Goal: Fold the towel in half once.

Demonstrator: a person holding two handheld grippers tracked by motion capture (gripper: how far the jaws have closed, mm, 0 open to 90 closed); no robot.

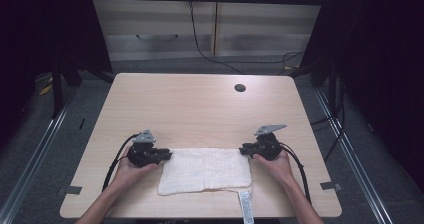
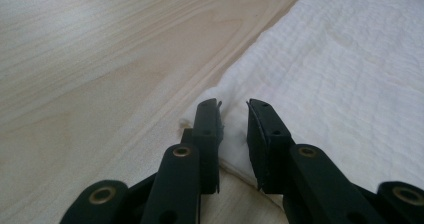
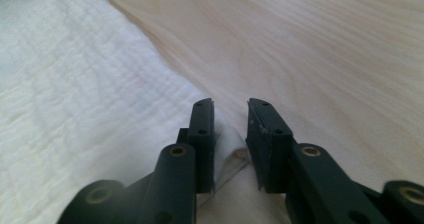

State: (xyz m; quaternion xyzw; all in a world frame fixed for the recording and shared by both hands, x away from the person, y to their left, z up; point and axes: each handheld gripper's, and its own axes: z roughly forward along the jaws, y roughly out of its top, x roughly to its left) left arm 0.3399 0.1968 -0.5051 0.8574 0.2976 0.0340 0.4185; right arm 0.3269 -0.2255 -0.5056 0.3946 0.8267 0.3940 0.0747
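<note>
High view first: I see a white cloth [image 1: 206, 170] lying flat near the front edge of the light wood tabletop [image 1: 200, 104], roughly centred between my two hands. A long white label [image 1: 245, 206] hangs from its front right corner and runs past the tabletop's near edge. My left gripper [image 1: 167, 156] sits at the cloth's far left corner, its tip touching the fabric, with the left hand [image 1: 131, 171] wrapped around its body. My right gripper [image 1: 243, 149] sits at the far right corner, likewise touching, held by the right hand [image 1: 276, 165]. A round cable hole [image 1: 240, 88] lies well beyond the cloth toward the back of the tabletop.

Left gripper view: the left gripper [image 2: 233, 104] has its jaws spread with a clear gap between them. The cloth [image 2: 350, 79] lies under and ahead of the tips, its corner bunched slightly right at the jaws, and bare tabletop [image 2: 90, 59] stretches off to one side. Nothing is pinched

Right gripper view: the right gripper [image 3: 231, 103] is also spread, jaws apart, straddling the edge of the cloth [image 3: 75, 99]. A small lifted fold of the corner sits low between the jaws, but they are not closed on it. Tabletop [image 3: 325, 49] grain fills the other side
</note>
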